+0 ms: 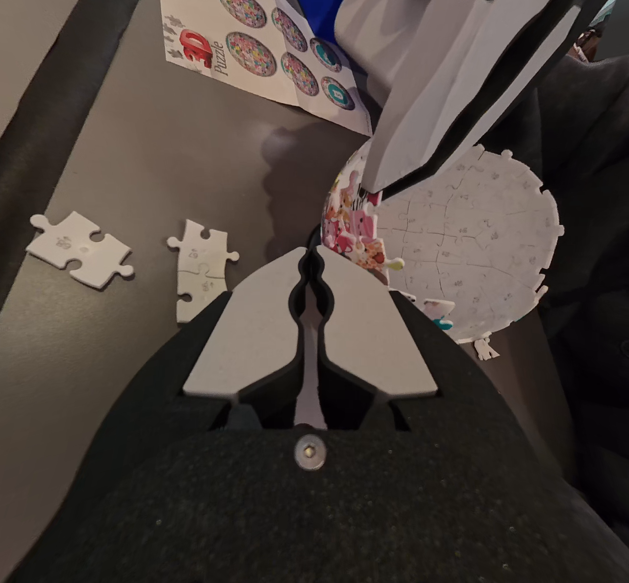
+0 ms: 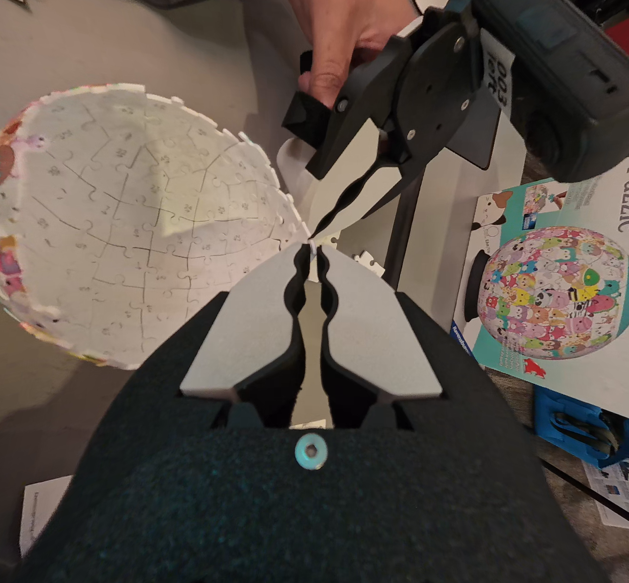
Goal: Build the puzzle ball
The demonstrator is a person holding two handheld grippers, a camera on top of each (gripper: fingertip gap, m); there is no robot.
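Between the two tools, at the middle of the bench [image 1: 143, 158], stands the half-built ball [image 1: 469, 246], a white shell with its open side turned up toward the cameras and its printed outside showing at the rim. The left tool [image 1: 310, 255] has its fingers pressed together at the tips, right at the shell's edge; it seems to pinch the rim or a small piece there, but the view is too crowded to be sure. The right tool [image 2: 311, 255] is also clenched, on a thin white piece edge at the same spot of the rim [image 2: 299, 226]. Two loose pieces [image 1: 200, 267] lie face down on the bench beside the left tool, another one [image 1: 80, 250] farther left. A folded leaflet [image 1: 258, 53] lies behind them, and the box [image 2: 551, 280] stands to the right.

I judge that the step in hand is joining a piece into the rim. The next move calls for lining up the tab with its notch and pressing gently, while one tool steadies the shell so it does not roll or spring apart.
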